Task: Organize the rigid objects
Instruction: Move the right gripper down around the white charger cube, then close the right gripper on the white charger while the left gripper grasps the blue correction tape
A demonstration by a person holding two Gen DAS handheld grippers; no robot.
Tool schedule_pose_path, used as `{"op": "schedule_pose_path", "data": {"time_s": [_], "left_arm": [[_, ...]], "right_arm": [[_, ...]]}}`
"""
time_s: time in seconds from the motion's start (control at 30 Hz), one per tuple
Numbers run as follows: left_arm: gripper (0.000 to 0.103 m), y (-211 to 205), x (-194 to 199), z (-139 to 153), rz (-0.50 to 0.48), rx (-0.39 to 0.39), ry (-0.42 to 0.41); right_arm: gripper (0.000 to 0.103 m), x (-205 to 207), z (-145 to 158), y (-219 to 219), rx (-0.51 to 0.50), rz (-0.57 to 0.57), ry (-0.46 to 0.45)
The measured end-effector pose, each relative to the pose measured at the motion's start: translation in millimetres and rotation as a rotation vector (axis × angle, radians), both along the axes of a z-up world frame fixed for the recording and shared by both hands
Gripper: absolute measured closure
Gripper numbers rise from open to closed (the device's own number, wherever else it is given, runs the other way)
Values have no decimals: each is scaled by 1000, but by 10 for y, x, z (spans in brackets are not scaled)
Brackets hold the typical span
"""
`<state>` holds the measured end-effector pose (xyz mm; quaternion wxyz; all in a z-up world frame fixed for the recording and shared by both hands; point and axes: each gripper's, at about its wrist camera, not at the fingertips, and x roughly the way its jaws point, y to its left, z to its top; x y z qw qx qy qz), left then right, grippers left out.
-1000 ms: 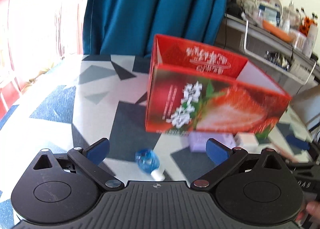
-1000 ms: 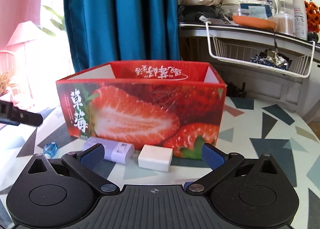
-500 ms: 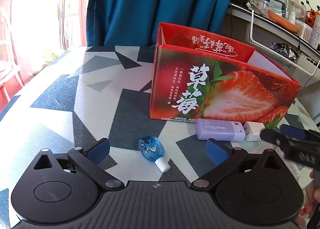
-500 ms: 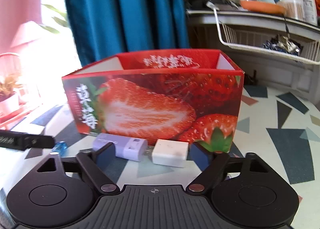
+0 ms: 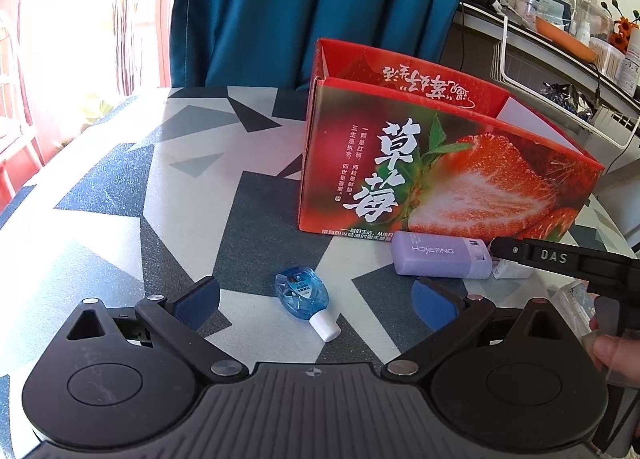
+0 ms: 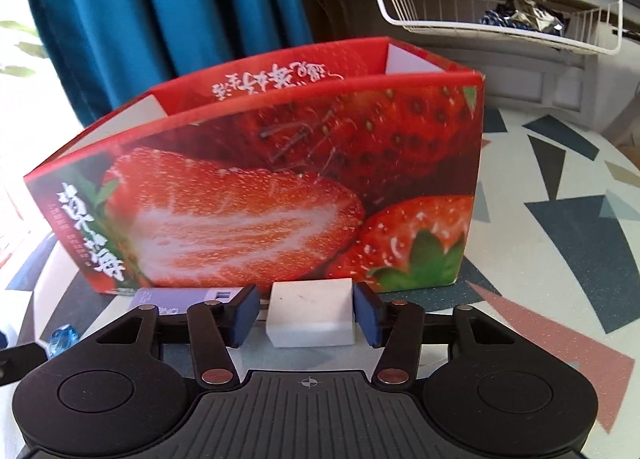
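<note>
Now: right tool nearly closed around white block, left pad apart | left tool wide open, empty | risk: uneven pinch twists block into purple case

- Left claw hangs low over the surface, fingers spread wide, nothing between the blue pads.
- Right claw sits narrowed around a white block; right pad touching it, left pad a sliver off.
</note>
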<state>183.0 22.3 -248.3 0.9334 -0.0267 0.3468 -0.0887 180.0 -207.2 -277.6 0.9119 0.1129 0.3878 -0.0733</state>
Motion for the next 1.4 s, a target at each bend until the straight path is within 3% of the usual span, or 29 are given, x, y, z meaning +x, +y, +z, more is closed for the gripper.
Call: {"op": "schedule_pose_path", "data": {"time_s": [0.3,0.5,0.8,0.97,1.3,1.4], "left_arm": [[1,49,23,-33,37,-13,12],[4,72,27,-57,55,-27,24],[21,67,87,-120,68,-40,43],[38,4,142,-178,61,-61,69],[40,-244,155,-265,67,94,27],[42,-245,145,-272,64,106,16]], "right_arm": [[59,-146,-28,41,-40,39,-21],[59,-363,29,79,-27,128,-13],[59,-414,-5,83,-47,177,-54],[59,-411,-12,77,-45,183,-58],[59,-406,-15,82,-43,185,-60],[59,-405,-15,82,-42,185,-60]]}}
